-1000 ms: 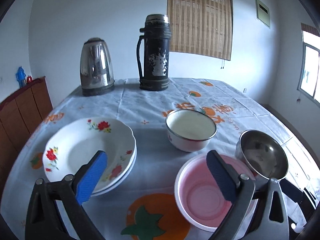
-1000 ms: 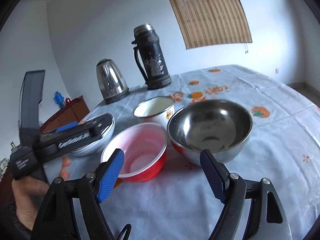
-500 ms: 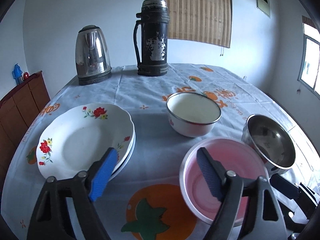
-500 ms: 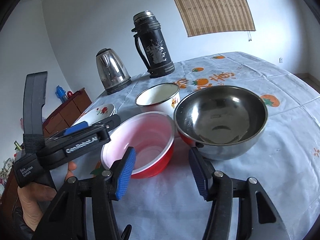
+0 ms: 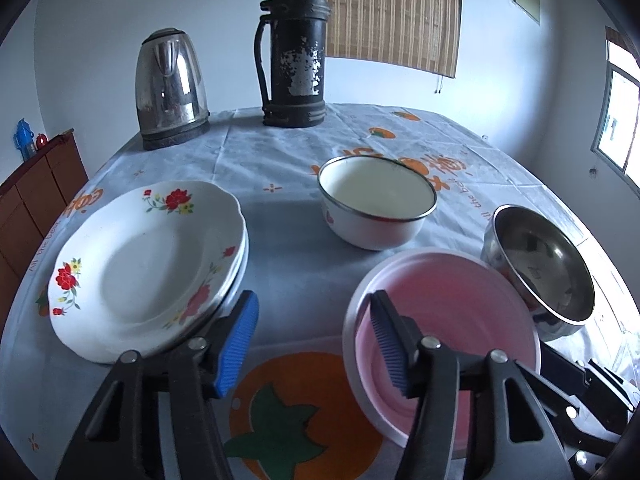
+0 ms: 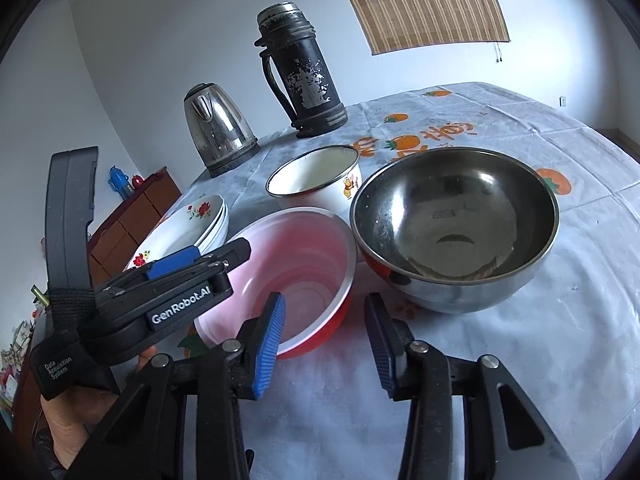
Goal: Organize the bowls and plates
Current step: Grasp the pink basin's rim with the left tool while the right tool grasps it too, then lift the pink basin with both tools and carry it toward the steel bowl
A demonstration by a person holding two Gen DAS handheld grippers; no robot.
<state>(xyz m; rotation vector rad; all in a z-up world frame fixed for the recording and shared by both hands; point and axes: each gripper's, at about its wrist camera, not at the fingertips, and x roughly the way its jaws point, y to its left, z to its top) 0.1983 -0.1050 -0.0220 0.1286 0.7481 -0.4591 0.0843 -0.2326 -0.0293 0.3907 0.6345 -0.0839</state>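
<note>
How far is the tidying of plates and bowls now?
Done: flowered plates stacked. In hand: nothing; left tool and right tool have just been closing, both empty. Left: pink bowl, steel bowl and white bowl stand separate.

The tabletop (image 5: 288,248) wears a pale blue-white cloth printed with orange fruit and green leaves. At nine o'clock, white plates (image 5: 136,268) carry red flowers. The bowl (image 5: 452,328) at four o'clock is pink inside, red outside. The white bowl (image 5: 376,204) has a dark rim and what may be a cartoon bear. The steel bowl (image 5: 540,268) is silver-grey. The gripper pads (image 6: 268,344) are blue.
</note>
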